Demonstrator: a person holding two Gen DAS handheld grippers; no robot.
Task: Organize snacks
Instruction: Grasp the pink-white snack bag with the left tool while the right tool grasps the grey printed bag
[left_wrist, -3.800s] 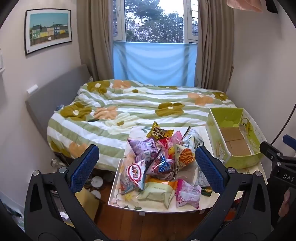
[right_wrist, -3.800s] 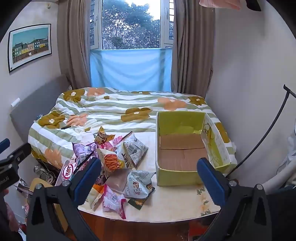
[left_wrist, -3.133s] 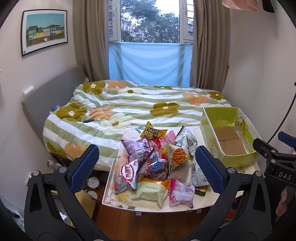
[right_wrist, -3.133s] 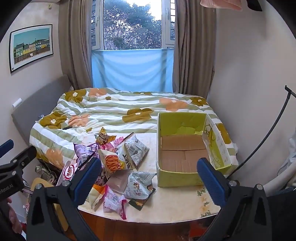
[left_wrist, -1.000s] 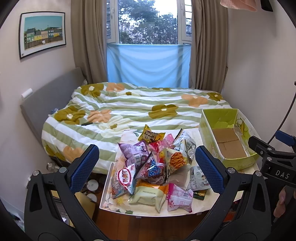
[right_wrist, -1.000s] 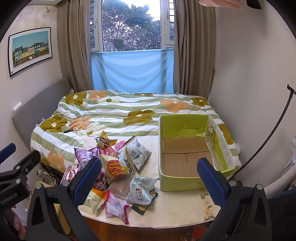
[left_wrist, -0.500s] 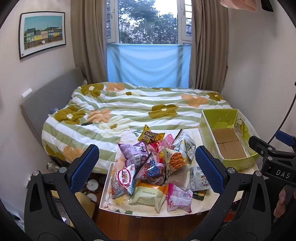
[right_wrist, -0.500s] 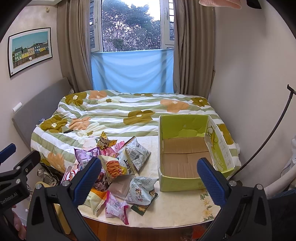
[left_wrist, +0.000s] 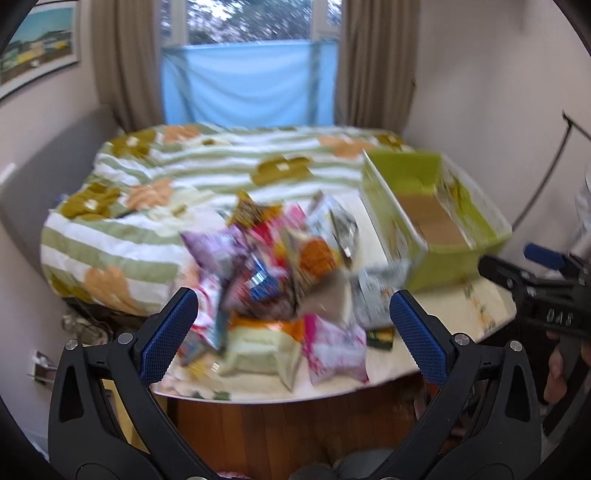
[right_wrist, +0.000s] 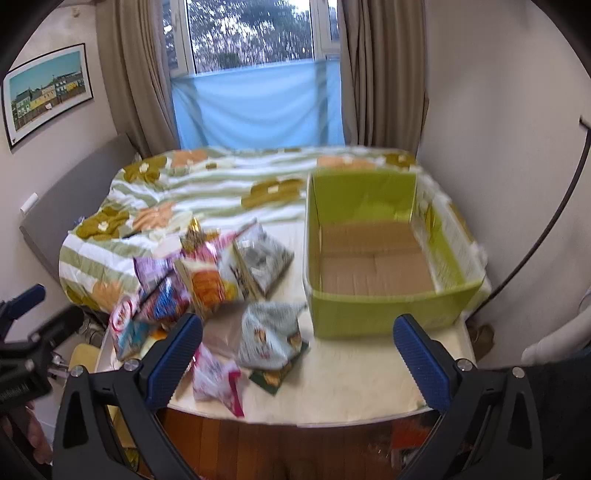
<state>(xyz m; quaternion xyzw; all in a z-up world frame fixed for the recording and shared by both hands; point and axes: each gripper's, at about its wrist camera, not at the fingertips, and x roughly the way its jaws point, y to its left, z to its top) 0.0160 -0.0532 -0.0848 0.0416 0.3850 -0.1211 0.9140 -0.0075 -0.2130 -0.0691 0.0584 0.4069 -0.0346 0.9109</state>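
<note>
Heaped mid-frame on a white table (right_wrist: 369, 376), blurred, crinkled snack packets (right_wrist: 207, 284) in purple, orange, pink and silver, left of an empty green box (right_wrist: 384, 317); left gripper (left_wrist: 291, 332) and right gripper (right_wrist: 297, 349) both spread wide, holding nothing.

Snack pile (right_wrist: 207, 288) heaped on left half of worktop (right_wrist: 351, 373); open box (right_wrist: 376, 266) on right half, near pile, nothing in it. Bed (right_wrist: 221, 184) directly behind worktop, window (right_wrist: 255, 33) behind bed. Left tool (left_wrist: 293, 321) held wide before pile, right tool (right_wrist: 297, 350) wide before gap between pile and box.
</note>
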